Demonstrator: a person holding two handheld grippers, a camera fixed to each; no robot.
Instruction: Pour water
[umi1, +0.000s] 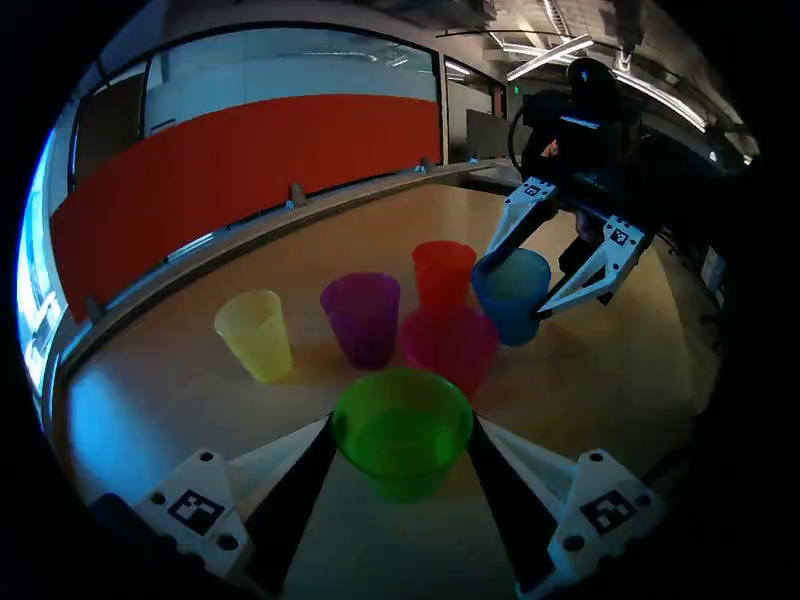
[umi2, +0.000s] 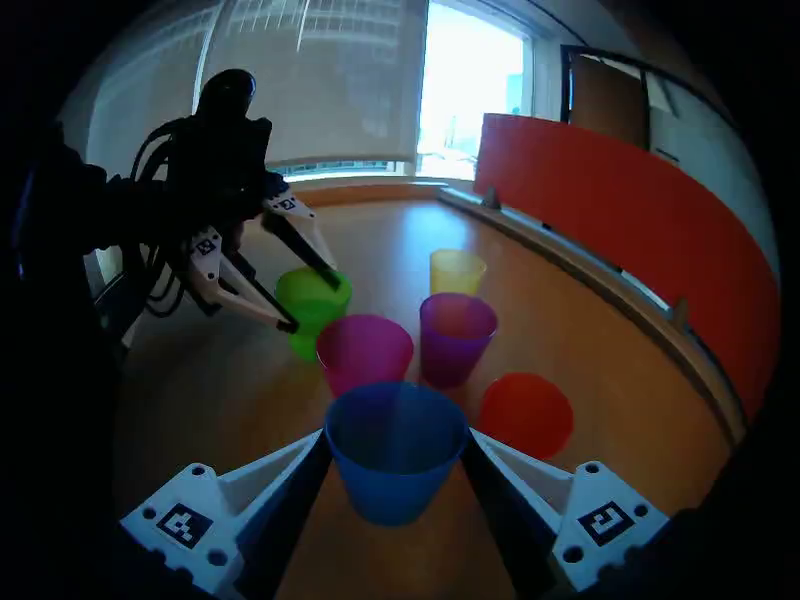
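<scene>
Pre-pour stage: left hand-held gripper (umi1: 400, 425) clamps the green cup (umi1: 403, 455); right hand-held gripper (umi2: 395, 435) clamps the blue cup (umi2: 393, 475). Next, presumably: tilt one rim over the other.

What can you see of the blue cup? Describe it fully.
The blue cup looks like translucent plastic, tapered, wider at its open rim, and upright. The right gripper clamps it, one finger pressed on each side wall. A pink cup stands just beyond it. Whether it holds water is unclear.
</scene>
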